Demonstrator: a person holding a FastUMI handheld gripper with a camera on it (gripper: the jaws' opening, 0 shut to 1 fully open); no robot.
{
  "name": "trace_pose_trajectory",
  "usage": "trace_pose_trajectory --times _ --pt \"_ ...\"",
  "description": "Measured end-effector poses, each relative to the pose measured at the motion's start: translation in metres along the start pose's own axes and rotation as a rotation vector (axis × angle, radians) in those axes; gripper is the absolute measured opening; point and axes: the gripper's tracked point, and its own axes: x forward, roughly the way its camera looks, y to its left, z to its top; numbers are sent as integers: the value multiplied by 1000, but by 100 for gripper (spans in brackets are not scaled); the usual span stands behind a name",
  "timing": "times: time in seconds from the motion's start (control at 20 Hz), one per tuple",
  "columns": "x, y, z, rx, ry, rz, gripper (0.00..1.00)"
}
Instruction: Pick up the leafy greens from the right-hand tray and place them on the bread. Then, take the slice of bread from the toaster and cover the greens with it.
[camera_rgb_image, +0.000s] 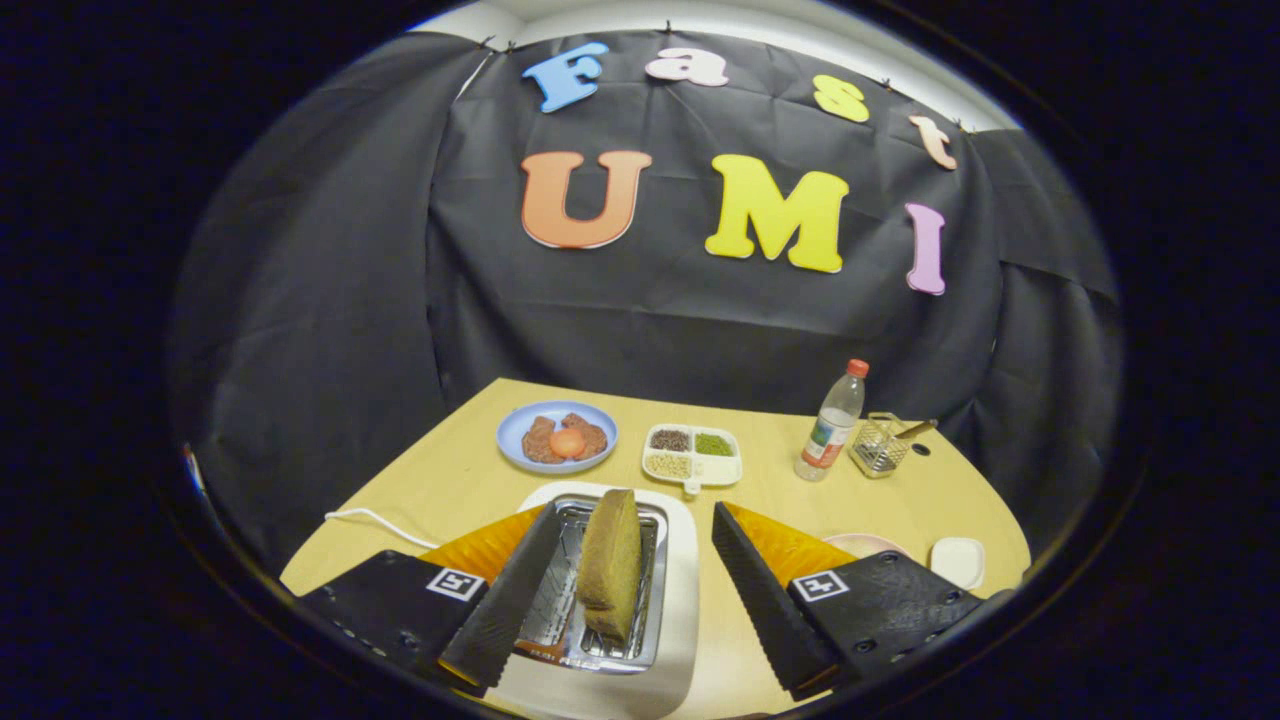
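A brown slice of bread (610, 565) stands upright in the slot of a white toaster (683, 600) on the yellow table. My gripper (633, 512) is open and hangs over the toaster. The slice sits between my two fingers, closer to the left one, and touches neither. The left finger (510, 590) lies over the toaster's left side, while the right finger (760, 590) is past the toaster's right edge. The slice's top reaches about level with the fingertips.
Beyond the toaster are a blue plate (520, 432) with meat patties and an orange round item, and a white divided dish (692, 455) of seeds. A plastic bottle (830, 420) and wire basket (880, 445) stand farther right. A pink plate rim (865, 543) and small white dish (957, 560) lie beside the right finger. A white cable (375, 518) runs left.
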Motion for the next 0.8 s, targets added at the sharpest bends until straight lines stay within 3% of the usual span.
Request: trace_pose_trajectory --times 0.05,0.25,0.5,0.8 --pt "5 1 -5 -8 18 0 95" --pt "15 -3 -19 22 93 -15 59" --pt "9 -4 -18 43 86 4 12" --pt "-19 -5 5 32 10 12 11"
